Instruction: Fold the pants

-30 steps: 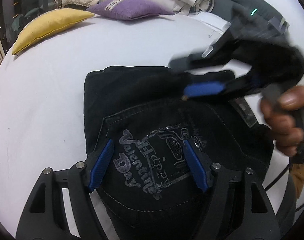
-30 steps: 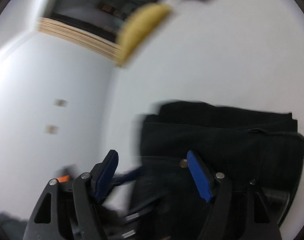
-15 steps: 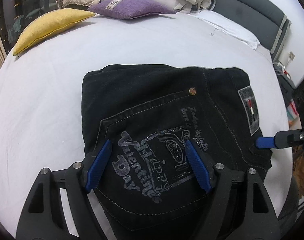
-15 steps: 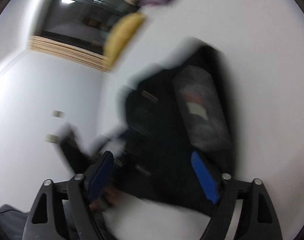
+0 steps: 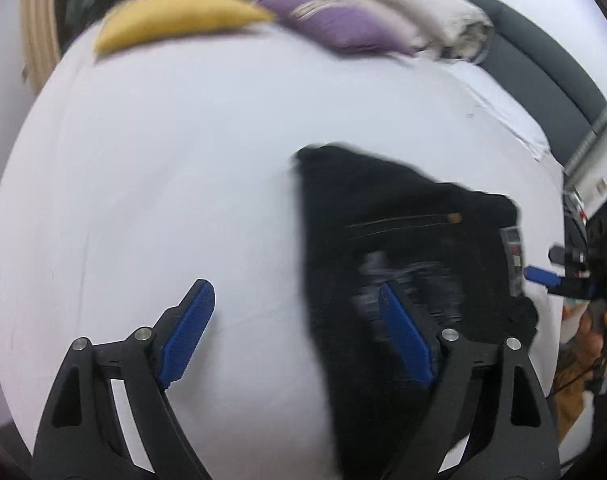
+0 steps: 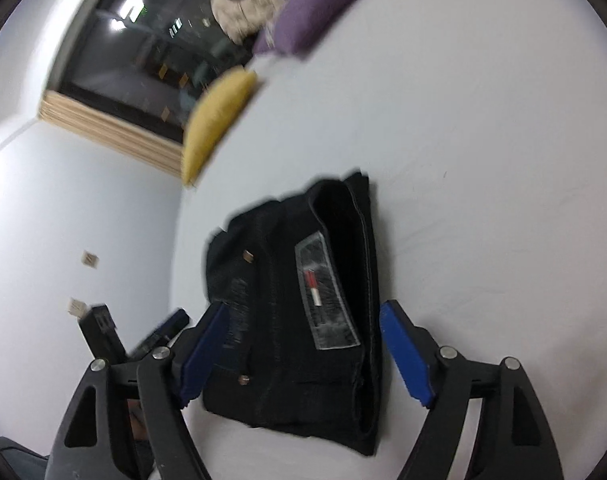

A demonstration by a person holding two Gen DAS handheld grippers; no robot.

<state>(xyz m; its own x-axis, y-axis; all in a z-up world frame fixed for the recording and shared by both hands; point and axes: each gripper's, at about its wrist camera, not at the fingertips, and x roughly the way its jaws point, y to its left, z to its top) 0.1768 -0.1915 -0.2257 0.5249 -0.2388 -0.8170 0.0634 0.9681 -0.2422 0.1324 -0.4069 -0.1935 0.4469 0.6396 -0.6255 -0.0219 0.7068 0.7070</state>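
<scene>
Two hand-held grippers hang over the white bed [image 5: 163, 184], neither one holding anything. The left hand-held gripper [image 5: 295, 336] is spread wide, its left blue pad [image 5: 187, 336] over bare sheet and its right pad over the edge of the black pants [image 5: 403, 240], though the blur keeps me from saying whether it touches the cloth. The pants lie folded into a compact bundle on the bed, their pale rectangular label [image 6: 327, 292] facing up and the stacked layers showing along the right-hand side in the right wrist view. The right hand-held gripper [image 6: 303, 356] is also wide open, its pads straddling the near end of the bundle. Well beyond the pants, a yellow cushion [image 5: 175, 16] and a purple cushion [image 5: 343, 28] rest near the far edge of the bed, with folded pale bedding [image 5: 423, 12] beside them against the dark headboard [image 5: 543, 80]
</scene>
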